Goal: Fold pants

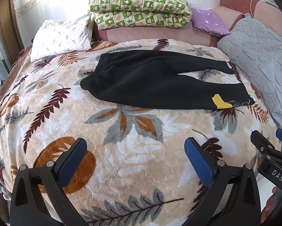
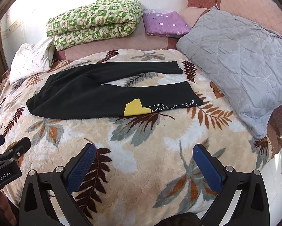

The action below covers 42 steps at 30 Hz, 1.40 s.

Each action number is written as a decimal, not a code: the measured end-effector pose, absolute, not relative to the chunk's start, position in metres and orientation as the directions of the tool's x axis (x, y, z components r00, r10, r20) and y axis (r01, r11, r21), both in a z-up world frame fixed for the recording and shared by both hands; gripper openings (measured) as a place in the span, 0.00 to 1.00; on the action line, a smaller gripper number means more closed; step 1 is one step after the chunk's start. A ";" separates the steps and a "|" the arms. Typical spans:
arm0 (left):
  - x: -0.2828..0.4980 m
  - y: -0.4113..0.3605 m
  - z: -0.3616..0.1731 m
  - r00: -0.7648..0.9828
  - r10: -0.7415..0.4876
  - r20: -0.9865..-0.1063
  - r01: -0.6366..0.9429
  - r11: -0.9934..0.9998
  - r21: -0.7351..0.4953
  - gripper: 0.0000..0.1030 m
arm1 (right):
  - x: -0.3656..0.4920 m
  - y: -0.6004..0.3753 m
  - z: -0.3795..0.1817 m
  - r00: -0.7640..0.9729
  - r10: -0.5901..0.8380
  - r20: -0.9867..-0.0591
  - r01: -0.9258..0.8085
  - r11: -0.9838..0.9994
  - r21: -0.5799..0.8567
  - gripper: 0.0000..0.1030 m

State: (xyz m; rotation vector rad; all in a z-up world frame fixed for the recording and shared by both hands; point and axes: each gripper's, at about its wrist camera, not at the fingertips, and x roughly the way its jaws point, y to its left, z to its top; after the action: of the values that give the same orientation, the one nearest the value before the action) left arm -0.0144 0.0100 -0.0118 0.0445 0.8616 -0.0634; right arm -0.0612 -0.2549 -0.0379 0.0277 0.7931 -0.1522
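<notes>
Left wrist view: black pants lie spread flat near the middle of a leaf-patterned blanket, waistband toward the white pillow, two legs running toward the grey quilted cushion. The left gripper hovers over bare blanket well short of the garment, its blue-padded jaws wide apart and holding nothing. The right wrist view shows the right gripper likewise spread and empty, near the blanket's front edge.

Nothing has been folded yet, judging by how the pants lie. The main risk from here looks like a pinch that catches the plush blanket along with the cloth, which would drag the bedding and ruck the garment. Grabbing only the top layer at the waistband could also leave the lower layer behind and skew the fold. The legs splay apart in a narrow V, so bringing one over the other may end uneven if the two grippers lift at mismatched points.

The pants look like soft, thick fleece, with an elastic gathered waistband and slight ripples near it. A yellow patch and white line drawing mark the nearer leg close to its cuff. A folded green quilt and purple cloth sit beyond, well clear.
</notes>
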 end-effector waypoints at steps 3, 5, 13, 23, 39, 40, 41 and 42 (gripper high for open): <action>-0.014 0.011 -0.012 0.649 -0.040 -0.760 0.075 0.997 0.013 1.00 | -0.061 -0.255 -0.038 0.691 -0.124 -0.712 0.146 0.989 -0.031 1.00; -0.014 0.011 -0.013 0.648 -0.039 -0.760 0.074 0.997 0.012 1.00 | -0.061 -0.255 -0.039 0.689 -0.126 -0.714 0.147 0.989 -0.032 1.00; -0.012 0.012 -0.016 0.637 -0.039 -0.770 0.072 0.997 0.009 1.00 | -0.057 -0.254 -0.041 0.680 -0.120 -0.723 0.143 0.989 -0.030 1.00; -0.010 0.012 -0.018 0.628 -0.040 -0.777 0.066 0.998 0.003 1.00 | -0.055 -0.258 -0.045 0.672 -0.115 -0.732 0.152 0.988 -0.016 1.00; -0.010 0.009 -0.018 0.637 -0.034 -0.770 0.064 0.998 0.010 1.00 | -0.054 -0.259 -0.049 0.663 -0.113 -0.740 0.154 0.988 -0.013 1.00; -0.009 0.009 -0.018 0.638 -0.034 -0.770 0.065 0.998 0.010 1.00 | -0.054 -0.259 -0.049 0.662 -0.114 -0.741 0.155 0.988 -0.014 1.00; -0.009 0.009 -0.018 0.637 -0.034 -0.770 0.066 0.998 0.010 1.00 | -0.054 -0.259 -0.049 0.661 -0.115 -0.741 0.154 0.988 -0.016 1.00; -0.009 0.009 -0.018 0.637 -0.035 -0.770 0.067 0.998 0.010 1.00 | -0.053 -0.259 -0.050 0.660 -0.115 -0.742 0.154 0.988 -0.016 1.00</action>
State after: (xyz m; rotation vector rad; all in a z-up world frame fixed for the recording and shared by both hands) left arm -0.0085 0.0087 -0.0178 0.0392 0.8779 -0.0583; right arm -0.0535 -0.2593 -0.0500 0.0497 0.8356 -0.1527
